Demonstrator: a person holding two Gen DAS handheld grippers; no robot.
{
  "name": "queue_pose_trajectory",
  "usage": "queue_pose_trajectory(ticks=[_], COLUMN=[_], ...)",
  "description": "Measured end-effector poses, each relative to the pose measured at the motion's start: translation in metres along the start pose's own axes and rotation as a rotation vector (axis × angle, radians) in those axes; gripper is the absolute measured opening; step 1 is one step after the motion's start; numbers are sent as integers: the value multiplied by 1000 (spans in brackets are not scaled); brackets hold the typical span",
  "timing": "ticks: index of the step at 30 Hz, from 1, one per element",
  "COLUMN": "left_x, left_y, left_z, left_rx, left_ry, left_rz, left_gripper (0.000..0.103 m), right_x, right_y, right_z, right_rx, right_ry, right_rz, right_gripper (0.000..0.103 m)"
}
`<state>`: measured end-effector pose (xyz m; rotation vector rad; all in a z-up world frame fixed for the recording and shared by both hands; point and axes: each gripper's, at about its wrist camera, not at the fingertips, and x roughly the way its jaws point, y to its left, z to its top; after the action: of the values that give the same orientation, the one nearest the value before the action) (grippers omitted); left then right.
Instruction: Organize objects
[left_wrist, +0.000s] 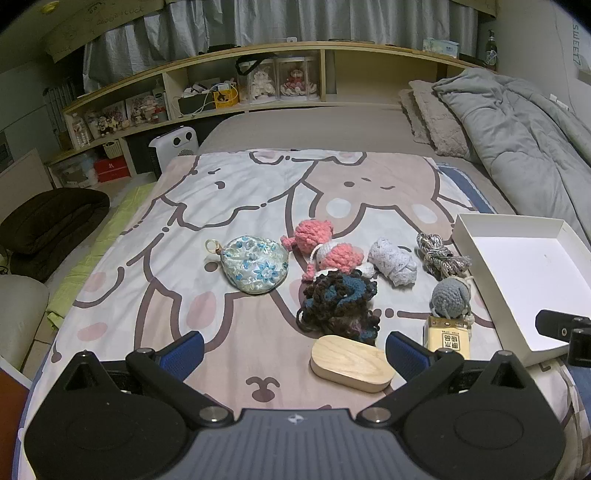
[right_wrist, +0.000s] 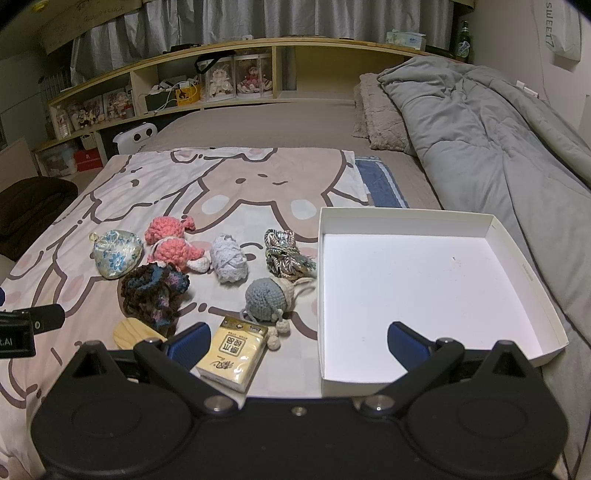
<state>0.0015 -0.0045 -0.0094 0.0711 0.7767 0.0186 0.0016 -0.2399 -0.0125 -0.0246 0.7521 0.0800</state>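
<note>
Both tongs spread wide, nothing pinched: left tongs (left_wrist: 294, 350), right tongs (right_wrist: 295, 341). Yellow paper tissue pack (right_wrist: 233, 356) on bed, just ahead of right tongs, long axis running away. Empty white cardboard tray (right_wrist: 524, 266) to its right. Right hand nearer.

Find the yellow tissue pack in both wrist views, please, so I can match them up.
Left wrist: the yellow tissue pack sits lower right, just beyond the right fingertip.
Right wrist: the pack lies bottom centre-left, beside the left fingertip.
Shared landmark: the grey crochet ball, just beyond it.
</note>
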Motion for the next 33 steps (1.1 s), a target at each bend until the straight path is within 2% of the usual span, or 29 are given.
queue_pose_trajectory(ticks=[33], left_x=[0], left_y=[-1], left_z=[0], left_rx=[-1], left_ry=[2], left_rz=[0], left_gripper=[103], right_x=[1], right_y=[1], right_z=[-1], right_rx=[-5], right_ry=[2], right_rz=[-1], right_gripper=[103])
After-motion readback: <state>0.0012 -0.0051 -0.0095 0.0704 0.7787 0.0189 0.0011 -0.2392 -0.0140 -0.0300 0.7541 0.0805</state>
